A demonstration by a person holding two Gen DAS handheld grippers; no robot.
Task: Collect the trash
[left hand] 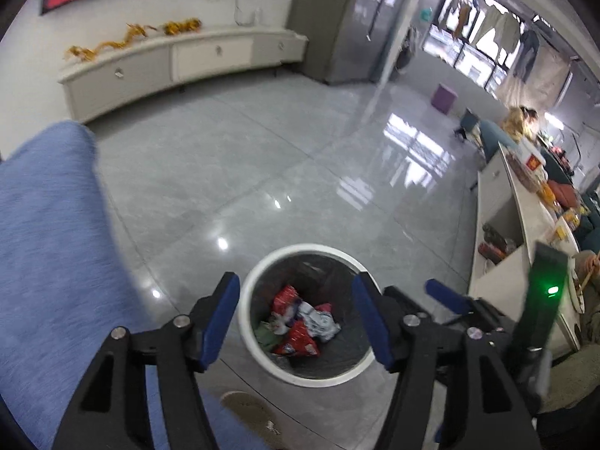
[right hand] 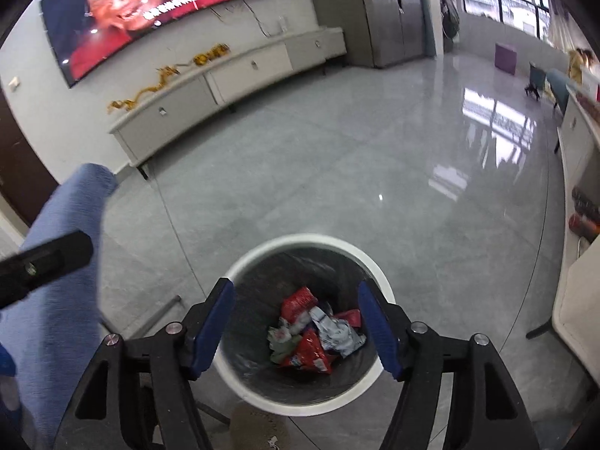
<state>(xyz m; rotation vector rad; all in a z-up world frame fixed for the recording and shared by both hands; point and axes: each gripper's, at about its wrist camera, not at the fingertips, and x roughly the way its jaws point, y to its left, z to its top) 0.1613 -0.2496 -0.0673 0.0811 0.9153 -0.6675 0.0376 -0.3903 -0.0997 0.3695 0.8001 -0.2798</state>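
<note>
Wrappers (right hand: 313,332) in bin (right hand: 240,262), below both empty grippers, seemingly untouched.

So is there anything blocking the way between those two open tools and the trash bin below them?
Nothing visible. The left tool and right tool both hang open and empty over the white bin, whose mouth is uncovered. Crumpled wrappers already lie at its bottom.

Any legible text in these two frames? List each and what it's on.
None can be read.
TV screen: white caption line, too blurred.
Snack wrappers in the trash bin: print too small and crumpled.
Red box on the counter: yellow mark, illegible.
</note>
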